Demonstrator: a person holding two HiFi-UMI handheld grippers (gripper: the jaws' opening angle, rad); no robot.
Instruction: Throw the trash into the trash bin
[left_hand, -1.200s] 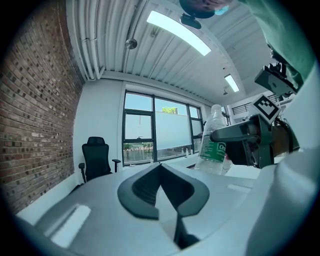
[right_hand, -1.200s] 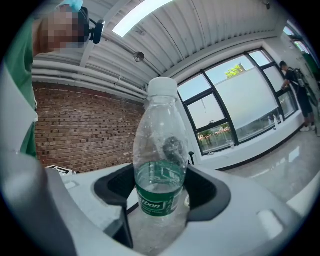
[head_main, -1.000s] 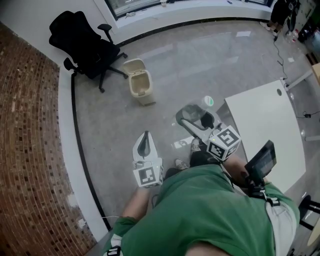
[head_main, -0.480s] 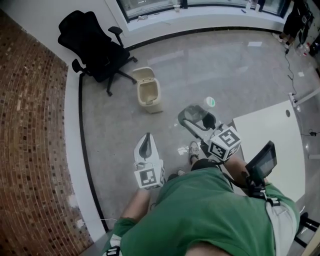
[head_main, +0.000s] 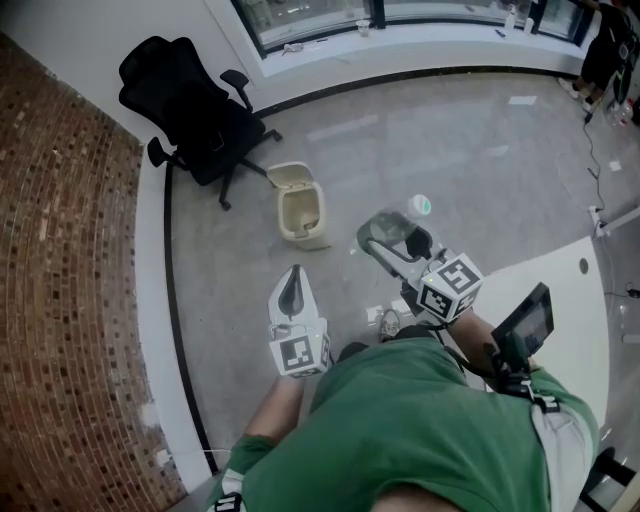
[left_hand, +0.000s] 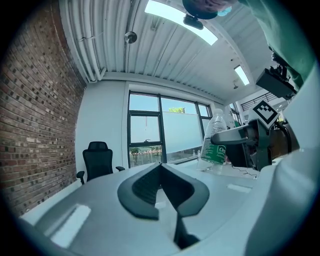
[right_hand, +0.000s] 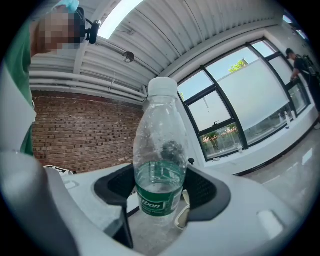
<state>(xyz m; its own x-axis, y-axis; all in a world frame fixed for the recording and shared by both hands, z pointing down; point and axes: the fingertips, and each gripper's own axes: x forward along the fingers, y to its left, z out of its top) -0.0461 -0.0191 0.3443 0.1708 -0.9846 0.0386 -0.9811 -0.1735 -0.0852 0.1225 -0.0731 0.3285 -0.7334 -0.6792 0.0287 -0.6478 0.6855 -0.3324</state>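
looking down through the head view, i see my right hand-held gripper pinching a clear plastic bottle with a green label and white cap. in the right gripper view its dark pads press the bottle on both sides at the label, and the cap end points away from the gripper. my left hand-held gripper is held out beside the right one, its jaws pressed together with nothing between them. the beige plastic trash bin with its lid up stands on the grey floor ahead of both grippers. the bottle hangs in the air to the bin's right, apart from it. a black wheeled office chair stands just beside the bin, and a red brick wall runs along the left.
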